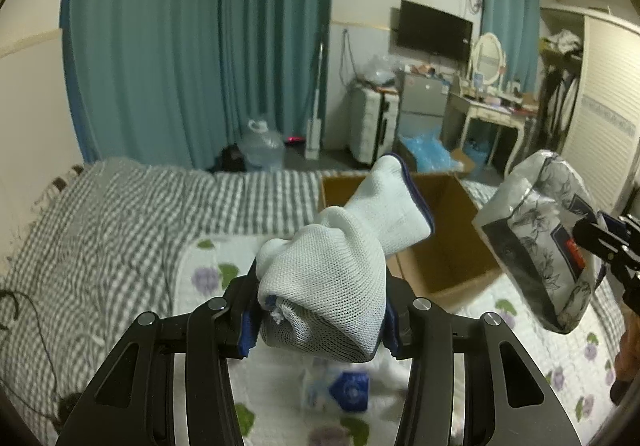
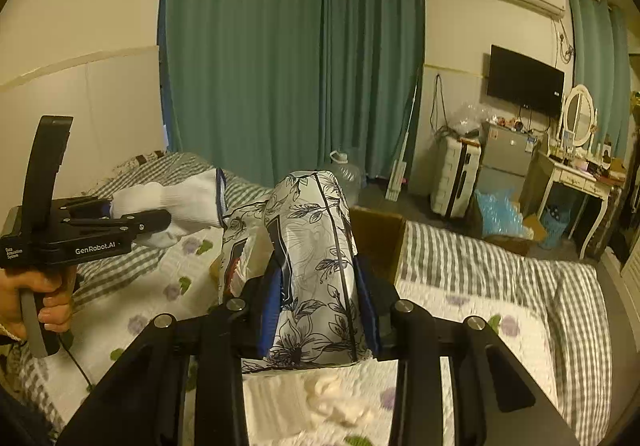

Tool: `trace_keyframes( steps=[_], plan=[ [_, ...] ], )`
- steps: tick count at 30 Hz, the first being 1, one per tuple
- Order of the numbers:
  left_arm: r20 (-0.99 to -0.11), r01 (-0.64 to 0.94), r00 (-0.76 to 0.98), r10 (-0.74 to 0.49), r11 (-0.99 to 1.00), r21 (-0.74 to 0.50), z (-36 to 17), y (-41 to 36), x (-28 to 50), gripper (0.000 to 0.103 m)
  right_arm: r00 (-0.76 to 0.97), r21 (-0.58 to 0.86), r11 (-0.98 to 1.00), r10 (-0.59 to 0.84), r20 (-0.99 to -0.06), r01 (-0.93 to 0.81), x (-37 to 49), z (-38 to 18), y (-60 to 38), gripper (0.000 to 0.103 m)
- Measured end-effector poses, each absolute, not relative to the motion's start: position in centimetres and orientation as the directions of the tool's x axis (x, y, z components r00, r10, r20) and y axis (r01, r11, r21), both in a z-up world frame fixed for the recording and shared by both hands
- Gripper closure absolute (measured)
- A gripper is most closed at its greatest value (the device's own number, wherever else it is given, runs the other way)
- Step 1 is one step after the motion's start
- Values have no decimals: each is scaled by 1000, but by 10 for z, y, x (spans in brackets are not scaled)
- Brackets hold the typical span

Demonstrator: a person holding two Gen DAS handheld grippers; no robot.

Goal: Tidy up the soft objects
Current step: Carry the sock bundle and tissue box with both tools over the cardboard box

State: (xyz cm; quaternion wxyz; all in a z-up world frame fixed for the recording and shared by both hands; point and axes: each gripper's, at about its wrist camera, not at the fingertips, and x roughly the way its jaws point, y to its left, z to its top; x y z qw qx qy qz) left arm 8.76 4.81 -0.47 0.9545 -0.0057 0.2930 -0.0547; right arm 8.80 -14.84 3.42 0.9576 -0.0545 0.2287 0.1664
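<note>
My left gripper [image 1: 320, 320] is shut on a white mesh sock [image 1: 340, 266] with a dark blue cuff and holds it in the air above the bed; it also shows in the right wrist view [image 2: 168, 202]. My right gripper [image 2: 318, 306] is shut on a floral-print tissue pack [image 2: 312, 258], also held aloft; the pack shows at the right of the left wrist view [image 1: 536, 238]. An open cardboard box [image 1: 440, 246] stands on the bed just beyond both held things; its rim peeks out behind the pack [image 2: 380, 242].
A floral quilt [image 1: 208, 270] lies over a grey checked bedspread [image 1: 100, 226]. A blue-and-white packet [image 1: 340, 390] lies on the quilt below the sock. A cream soft lump [image 2: 340, 402] lies below the tissue pack. Beyond the bed are teal curtains [image 1: 180, 46], a water jug, a suitcase and a dressing table.
</note>
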Motion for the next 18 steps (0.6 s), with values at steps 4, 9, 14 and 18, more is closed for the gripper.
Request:
trace_keyframes(
  steps=[4,9,14,18],
  plan=[
    [-526,110,844,-105,994,-22,3,44,101,57,857,-35,946,277,-435,-323,107,39,-154,70],
    [-510,145,850,-132,989,-14,14,31,122,56,859,28,957,273,-432,-290,142,40,-165,70],
    [-466,138,878,-109,990,27,18,20,141,56,858,46,963,256,-444,-264,174,36,-169,70],
    [-480,141,871,-111,990,29,7,15,163,56,827,-27,954,245,-506,-299,200,19,-155,70]
  ],
)
